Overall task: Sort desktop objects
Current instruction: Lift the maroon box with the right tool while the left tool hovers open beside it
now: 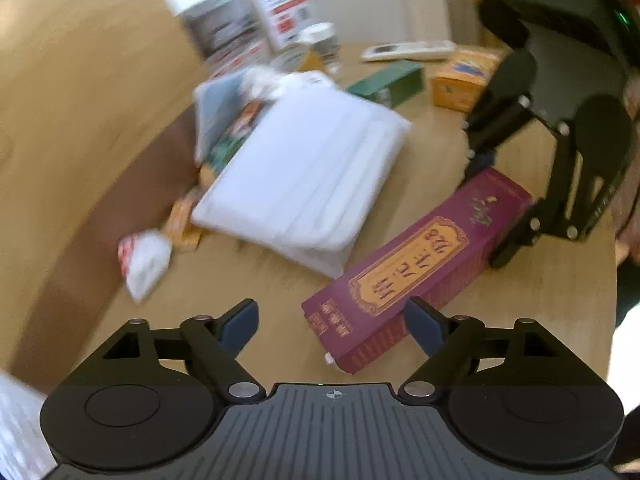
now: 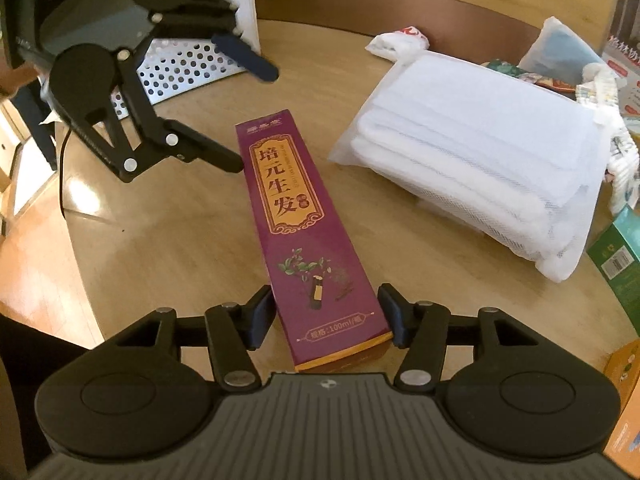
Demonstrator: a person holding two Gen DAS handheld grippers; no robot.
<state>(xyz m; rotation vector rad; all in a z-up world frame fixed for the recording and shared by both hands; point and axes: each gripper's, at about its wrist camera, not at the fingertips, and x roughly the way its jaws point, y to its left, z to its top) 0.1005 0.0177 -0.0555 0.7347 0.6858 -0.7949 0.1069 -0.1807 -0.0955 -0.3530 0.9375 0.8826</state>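
Left wrist view, blurred: the left tool (image 1: 332,324) hangs with its jaws spread wide, gripping nothing, above the round wooden table (image 1: 280,340). A long purple carton (image 1: 416,264) lies flat on the table, its near end just ahead of the right-hand pad. To its left sits a white mesh bag of folded cloth (image 1: 304,180). The right tool (image 1: 496,216) straddles the carton's far end.

Right wrist view: the right tool (image 2: 326,312) has its pads on either side of the purple carton (image 2: 296,216)'s near end, not clearly pressing. The left tool (image 2: 256,120) is open by the carton's far end. A white perforated basket (image 2: 192,60) stands behind it, and the mesh bag (image 2: 480,160) lies to the right.
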